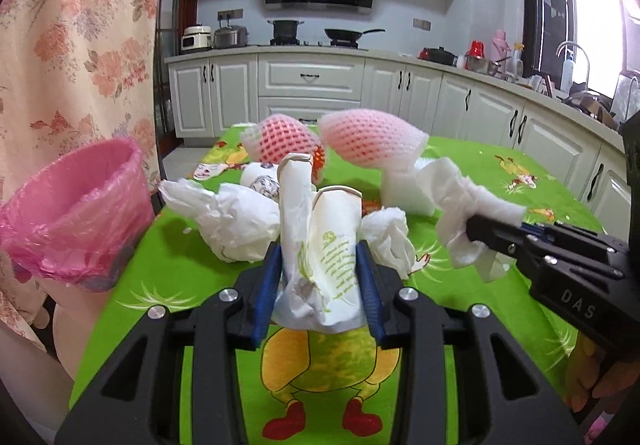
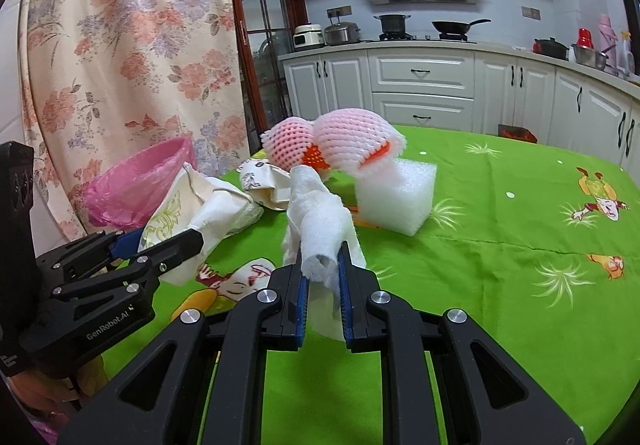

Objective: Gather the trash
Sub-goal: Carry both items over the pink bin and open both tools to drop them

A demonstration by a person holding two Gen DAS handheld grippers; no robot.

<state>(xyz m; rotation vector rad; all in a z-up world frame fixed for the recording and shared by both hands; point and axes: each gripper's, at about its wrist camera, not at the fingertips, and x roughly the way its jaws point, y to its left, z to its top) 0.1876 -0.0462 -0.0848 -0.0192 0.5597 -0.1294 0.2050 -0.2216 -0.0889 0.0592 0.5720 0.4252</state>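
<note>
Two pieces of trash were held above the green worktop [image 1: 168, 265]: a crushed paper cup [image 1: 320, 257] clenched in the left gripper [image 1: 320, 269], a white tissue [image 2: 320, 237] in the right gripper [image 2: 323, 277]. Carrying both to the pink-lined bin [image 1: 76, 213] was judged next. Only the right view showed the foam block [image 2: 394, 197] fully.

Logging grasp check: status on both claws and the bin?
Left claw shut on crushed paper cup. Right claw shut on tissue. Pink-lined bin left, path clear.
</note>
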